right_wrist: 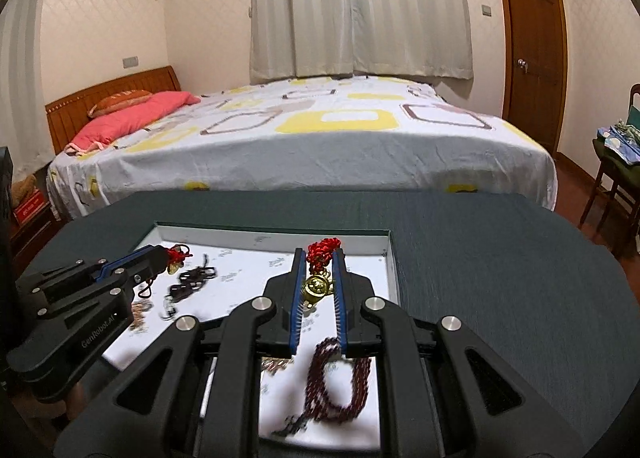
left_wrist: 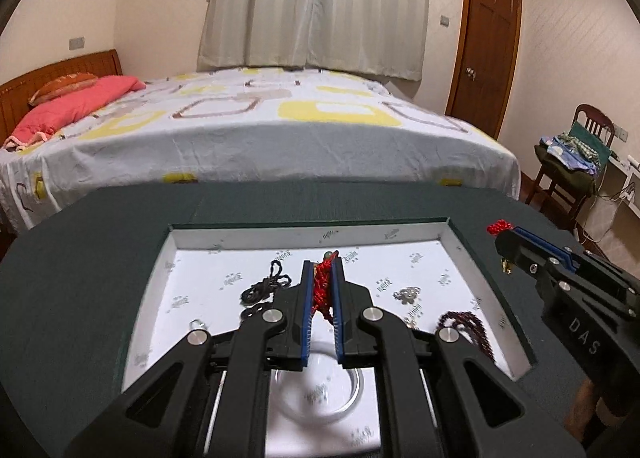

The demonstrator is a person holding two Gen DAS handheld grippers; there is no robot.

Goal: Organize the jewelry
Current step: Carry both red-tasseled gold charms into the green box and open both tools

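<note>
A white-lined tray (left_wrist: 240,242) with a green rim lies on the dark green table (left_wrist: 80,258). My left gripper (left_wrist: 323,264) is shut on a red knotted cord (left_wrist: 320,292) above the tray. My right gripper (right_wrist: 318,254) is shut on a red cord (right_wrist: 323,248) from which a gold pendant (right_wrist: 316,286) hangs. Each gripper shows in the other's view: the right gripper (left_wrist: 502,236) over the tray's right rim, the left gripper (right_wrist: 162,254) at the tray's left. Whether both hold one cord, I cannot tell.
In the tray lie a black cord piece (left_wrist: 262,286), a silver piece (left_wrist: 406,294), dark red beads (right_wrist: 340,378) and a silver bangle (left_wrist: 352,398). A bed (left_wrist: 260,137) stands beyond the table, and a chair (left_wrist: 576,169) with clothes on the right.
</note>
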